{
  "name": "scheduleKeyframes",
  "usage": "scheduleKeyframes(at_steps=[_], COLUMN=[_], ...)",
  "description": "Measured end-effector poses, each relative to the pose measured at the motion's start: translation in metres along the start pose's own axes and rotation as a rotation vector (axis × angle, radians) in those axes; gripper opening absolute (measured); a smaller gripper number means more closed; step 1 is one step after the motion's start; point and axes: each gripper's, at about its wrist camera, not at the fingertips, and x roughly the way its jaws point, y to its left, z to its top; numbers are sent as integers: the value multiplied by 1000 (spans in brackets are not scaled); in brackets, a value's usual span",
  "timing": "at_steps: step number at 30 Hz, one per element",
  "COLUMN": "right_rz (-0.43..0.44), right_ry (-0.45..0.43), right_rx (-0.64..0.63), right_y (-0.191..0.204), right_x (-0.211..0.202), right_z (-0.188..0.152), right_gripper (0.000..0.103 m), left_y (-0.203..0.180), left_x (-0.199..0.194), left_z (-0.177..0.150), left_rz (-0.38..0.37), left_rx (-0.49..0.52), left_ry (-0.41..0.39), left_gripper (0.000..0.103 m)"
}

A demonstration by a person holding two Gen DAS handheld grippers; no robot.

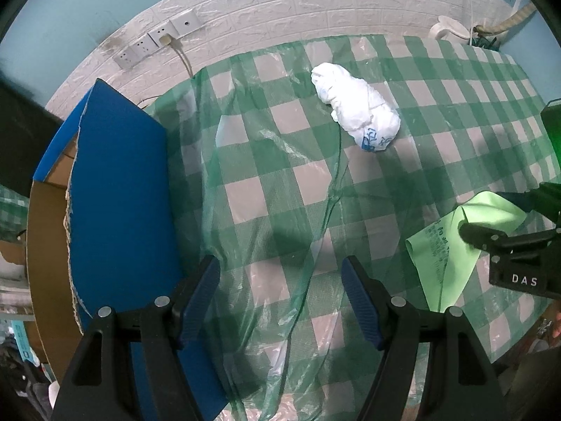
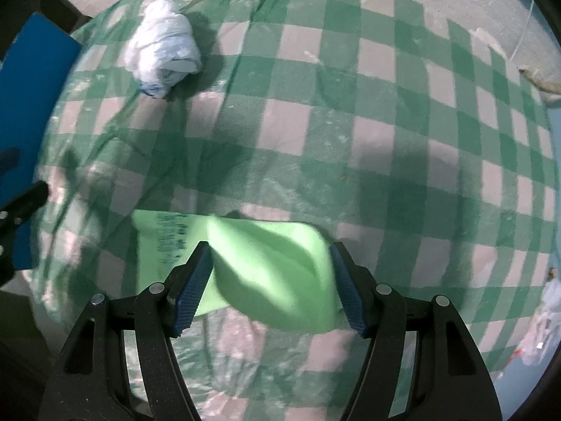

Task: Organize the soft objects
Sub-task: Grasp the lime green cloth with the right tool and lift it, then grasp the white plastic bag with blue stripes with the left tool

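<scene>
A light green plastic bag lies on the checked tablecloth. My right gripper is open, its blue pads on either side of the bag's raised fold. The bag and the right gripper also show at the right of the left wrist view. A crumpled white bag lies farther back; it also shows in the right wrist view. My left gripper is open and empty above a thin clear green film on the cloth.
A blue-sided cardboard box stands open at the table's left edge, also in the right wrist view. A white brick wall with sockets runs behind the table. Clutter sits at the far right corner.
</scene>
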Motion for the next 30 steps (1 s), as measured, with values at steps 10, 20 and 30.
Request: scheduleKeyframes(at_steps=[10, 20, 30], right_rz=[-49, -2, 22], right_ry=[-8, -17, -71], right_rx=[-38, -57, -41], right_y=[6, 34, 44], right_x=[3, -3, -22], right_z=[-12, -38, -30], right_gripper=[67, 12, 9], left_y=[1, 0, 2], left_x=[1, 1, -1], left_z=[1, 0, 1], left_rz=[-4, -3, -16], left_rx=[0, 3, -6], left_ry=[4, 4, -1], left_gripper=[73, 73, 73])
